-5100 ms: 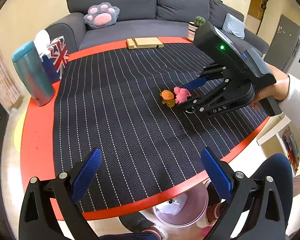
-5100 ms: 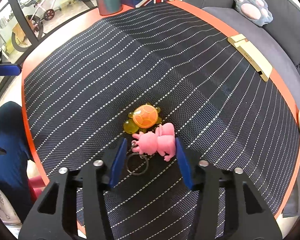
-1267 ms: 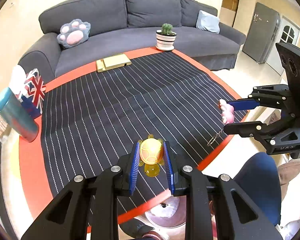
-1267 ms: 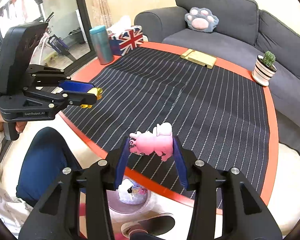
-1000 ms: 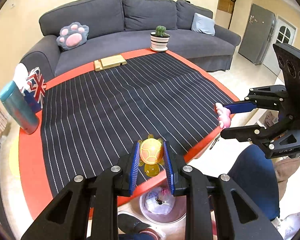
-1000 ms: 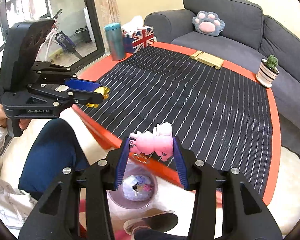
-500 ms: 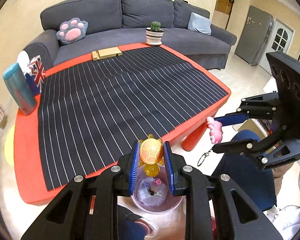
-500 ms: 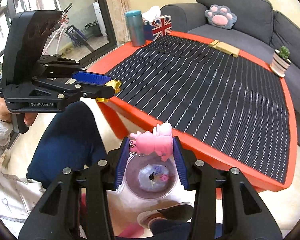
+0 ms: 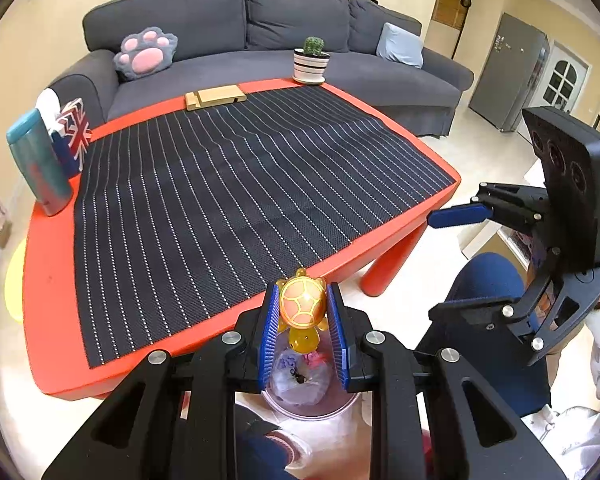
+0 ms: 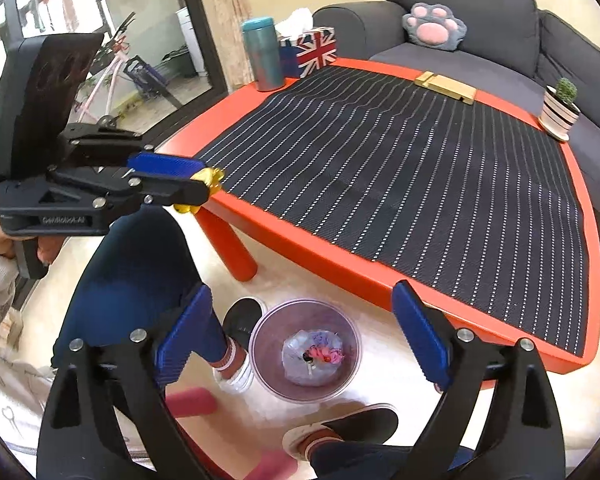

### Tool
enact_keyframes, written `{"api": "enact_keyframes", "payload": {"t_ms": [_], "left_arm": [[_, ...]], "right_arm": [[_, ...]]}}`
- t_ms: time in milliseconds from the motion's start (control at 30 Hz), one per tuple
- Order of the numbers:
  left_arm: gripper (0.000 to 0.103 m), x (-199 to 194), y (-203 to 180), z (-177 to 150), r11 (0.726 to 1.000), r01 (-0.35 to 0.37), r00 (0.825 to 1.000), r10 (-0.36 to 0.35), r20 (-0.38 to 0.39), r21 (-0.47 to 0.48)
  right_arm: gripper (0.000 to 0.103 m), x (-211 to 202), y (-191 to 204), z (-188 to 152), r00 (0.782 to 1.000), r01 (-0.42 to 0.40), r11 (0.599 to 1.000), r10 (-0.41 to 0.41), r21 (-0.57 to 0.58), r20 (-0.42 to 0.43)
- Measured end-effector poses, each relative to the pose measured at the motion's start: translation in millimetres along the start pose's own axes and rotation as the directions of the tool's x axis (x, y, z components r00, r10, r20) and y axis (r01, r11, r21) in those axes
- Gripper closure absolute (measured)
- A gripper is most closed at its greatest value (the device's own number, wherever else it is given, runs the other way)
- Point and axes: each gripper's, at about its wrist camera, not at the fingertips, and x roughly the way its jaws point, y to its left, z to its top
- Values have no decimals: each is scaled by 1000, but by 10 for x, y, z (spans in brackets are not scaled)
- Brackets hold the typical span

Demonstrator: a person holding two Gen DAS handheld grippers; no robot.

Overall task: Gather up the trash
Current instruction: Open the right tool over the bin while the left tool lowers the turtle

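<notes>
hard plastic turtle (image 9: 303, 307), light and slick, sits pinched across its shell by the left gripper (image 9: 303, 338). right gripper (image 10: 300, 338) jaws are opening, empty, over the bin (image 10: 260, 334).

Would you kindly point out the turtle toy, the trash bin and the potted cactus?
turtle toy (image 9: 302, 301), left wrist view, orange shell.
trash bin (image 10: 265, 376), right wrist view, inner wall.
potted cactus (image 9: 311, 65), left wrist view, striped pot.

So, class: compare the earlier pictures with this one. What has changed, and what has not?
Both grippers carried their toys off the red table to above the bin. The right gripper has let go of the pink pig keyring, now lying in the bin; its jaws are opening, nothing between them. Unchanged: the left gripper keeps the orange turtle clamped.
</notes>
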Motion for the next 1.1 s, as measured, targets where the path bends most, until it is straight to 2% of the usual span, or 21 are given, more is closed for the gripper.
{"api": "enact_keyframes", "payload": {"t_ms": [100, 567, 1100], "left_arm": [[79, 14, -13, -4, 1000, 6, 1000, -6, -3, 1], [79, 53, -54, 16, 1000, 19, 1000, -19, -10, 15], [79, 74, -207, 44, 997, 44, 999, -43, -20, 59]], "right_arm": [[9, 12, -39, 8, 1000, 19, 1000, -19, 14, -5], [8, -13, -151, -15, 999, 47, 997, -46, 68, -17], [8, -211, -237, -18, 997, 69, 993, -71, 100, 20]]}}
